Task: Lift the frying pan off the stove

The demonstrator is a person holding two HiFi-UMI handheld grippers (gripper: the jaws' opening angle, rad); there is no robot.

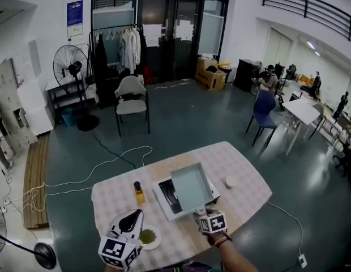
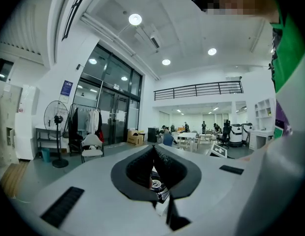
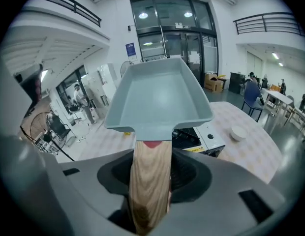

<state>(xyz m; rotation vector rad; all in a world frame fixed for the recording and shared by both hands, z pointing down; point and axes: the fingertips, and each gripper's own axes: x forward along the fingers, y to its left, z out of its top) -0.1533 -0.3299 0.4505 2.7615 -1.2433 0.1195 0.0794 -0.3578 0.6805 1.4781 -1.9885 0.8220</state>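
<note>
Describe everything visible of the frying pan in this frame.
The frying pan is rectangular and grey-blue, with shallow sloped walls and nothing inside. Its light wood-grain handle is clamped between the right gripper's fingers. It hangs clear above the white stove, touching only that gripper.

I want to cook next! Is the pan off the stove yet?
Done: the pan is up in the air, clear of the stove. In hand: the right gripper has its jaws clamped on the wooden handle; the left gripper is shut and holds nothing. Left: probably just putting the pan down somewhere.
</note>
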